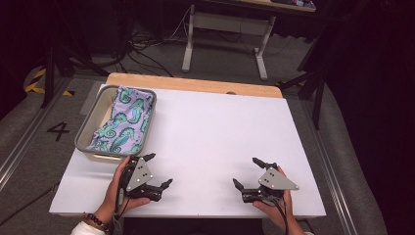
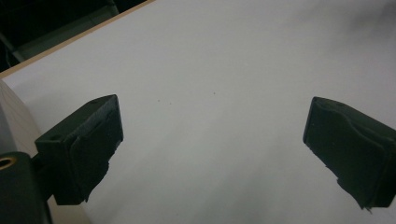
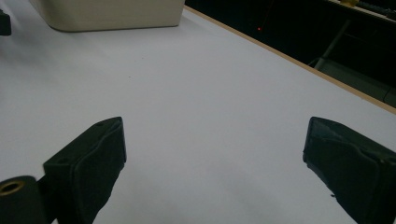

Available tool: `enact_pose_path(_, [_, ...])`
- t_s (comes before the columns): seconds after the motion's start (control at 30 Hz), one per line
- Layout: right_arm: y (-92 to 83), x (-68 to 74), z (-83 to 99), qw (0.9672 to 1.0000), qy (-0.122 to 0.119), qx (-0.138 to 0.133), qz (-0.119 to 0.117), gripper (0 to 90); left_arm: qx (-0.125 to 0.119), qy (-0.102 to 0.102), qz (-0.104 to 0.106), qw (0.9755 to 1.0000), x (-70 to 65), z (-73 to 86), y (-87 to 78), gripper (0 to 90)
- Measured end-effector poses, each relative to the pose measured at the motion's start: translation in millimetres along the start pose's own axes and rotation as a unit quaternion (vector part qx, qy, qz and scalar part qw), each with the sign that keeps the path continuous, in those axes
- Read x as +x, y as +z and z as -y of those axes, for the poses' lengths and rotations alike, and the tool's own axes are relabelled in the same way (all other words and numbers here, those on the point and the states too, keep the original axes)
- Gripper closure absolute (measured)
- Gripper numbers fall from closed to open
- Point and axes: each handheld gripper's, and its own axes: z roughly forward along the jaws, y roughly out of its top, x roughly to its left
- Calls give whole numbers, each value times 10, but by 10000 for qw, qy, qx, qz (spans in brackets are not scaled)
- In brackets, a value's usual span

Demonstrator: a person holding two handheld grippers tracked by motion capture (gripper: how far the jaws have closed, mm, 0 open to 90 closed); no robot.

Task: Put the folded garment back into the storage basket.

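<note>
A soft cloth [image 1: 125, 125] with green seahorses on purple is seen lying in a grey bin [image 1: 84, 131] at the far left of the white table [image 1: 220, 132]. The cloth is bunched up and draped over the bin's right rim. Nothing is held by either claw.

The left gripper [image 1: 159, 170] is rested low on the table just in front of the bin, and its jaws are spread wide apart. The right gripper [image 1: 247, 172] is kept well apart from the bin, on the right side near the front edge, and its jaws are spread wide too. In the right gripper view the bin's pale wall [image 3: 112, 14] is seen far off.

The cloth is judged to be light, floppy and not easily broken. It is likely best pinched at the raised fold by the rim, where a thin edge can be caught. A flat spot would be hard to grab.
</note>
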Motion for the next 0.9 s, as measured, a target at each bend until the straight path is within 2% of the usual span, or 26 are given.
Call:
enact_pose_path(0.37, [15, 15, -12, 10000, -40, 7, -69, 63, -23, 26, 15, 10000, -11, -7, -11, 59])
enact_pose_path(0.47, [22, 14, -22, 10000, -41, -4, -68, 64, -6, 99, 4, 10000, -19, -2, -23, 59])
enact_pose_path(0.57, [22, 21, -26, 10000, -61, 11, -57, 64, -58, 61, 5, 10000, -11, -5, -48, 59])
enact_pose_path(0.9, [56, 15, -33, 10000, -55, 32, -62, 64, -51, 171, -56, 9998, -21, -21, -91, 59])
